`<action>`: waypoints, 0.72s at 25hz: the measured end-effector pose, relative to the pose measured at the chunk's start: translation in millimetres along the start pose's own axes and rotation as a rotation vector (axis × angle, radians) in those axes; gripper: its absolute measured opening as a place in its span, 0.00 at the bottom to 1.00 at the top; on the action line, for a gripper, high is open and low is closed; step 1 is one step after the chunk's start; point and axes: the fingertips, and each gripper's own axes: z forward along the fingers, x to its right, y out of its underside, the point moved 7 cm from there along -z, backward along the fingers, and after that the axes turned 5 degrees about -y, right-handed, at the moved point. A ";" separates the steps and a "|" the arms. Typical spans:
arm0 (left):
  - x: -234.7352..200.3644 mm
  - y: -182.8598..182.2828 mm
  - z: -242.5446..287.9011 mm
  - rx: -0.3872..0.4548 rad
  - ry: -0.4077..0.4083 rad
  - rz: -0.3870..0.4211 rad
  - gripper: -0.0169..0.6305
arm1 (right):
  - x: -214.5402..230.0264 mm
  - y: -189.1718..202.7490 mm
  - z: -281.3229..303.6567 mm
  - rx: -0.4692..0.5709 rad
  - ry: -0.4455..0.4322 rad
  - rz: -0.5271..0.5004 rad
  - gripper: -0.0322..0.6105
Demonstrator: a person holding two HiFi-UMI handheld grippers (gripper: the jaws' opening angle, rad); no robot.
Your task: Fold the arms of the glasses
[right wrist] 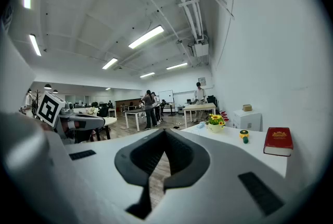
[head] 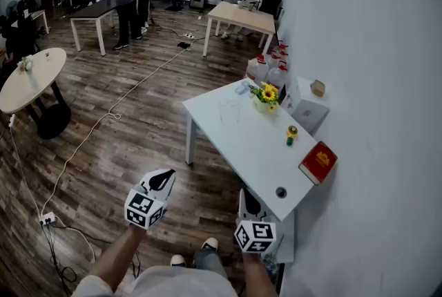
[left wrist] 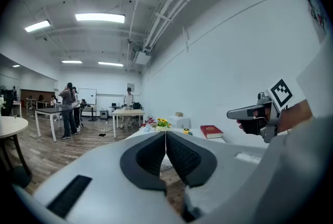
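Both grippers are up in front of the person, well short of the work. The left gripper (head: 160, 182) has its fingers (left wrist: 151, 156) pressed together on nothing, and the right gripper (head: 247, 203) is the same, fingers (right wrist: 181, 158) closed and empty.

The glasses (head: 228, 110) show only as a faint clear outline in the head view, which I take for them. They lie on the far half of the white counter (head: 242, 147), ahead and to the right of both grippers, just beside the pot of sunflowers (head: 266, 96). Their long axis is too faint to call.

The right gripper hangs by the counter's near corner, so I judge it the nearer hand. The left is out over the wood floor (head: 131, 137).

Nearer than the glasses, the counter carries a red book (head: 318, 162) at the wall edge, a small yellow and green thing (head: 292, 135) and a dark round thing (head: 280, 192). Beyond is an open office, with people (head: 130, 2) standing among far tables (head: 235, 16). No folding has begun, and an approach has to come first.
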 end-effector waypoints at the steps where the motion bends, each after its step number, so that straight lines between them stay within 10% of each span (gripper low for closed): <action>1: 1.0 0.1 -0.9 0.003 0.002 0.000 0.04 | 1.0 -0.3 -2.0 0.010 -0.003 0.018 0.05; 9: 1.1 1.2 -10.2 0.027 0.016 -0.011 0.05 | -6.3 5.0 -9.0 0.012 -0.036 0.044 0.07; 18: -1.3 10.3 -7.2 0.028 0.052 -0.094 0.53 | -16.4 12.4 0.5 0.039 -0.017 -0.001 0.58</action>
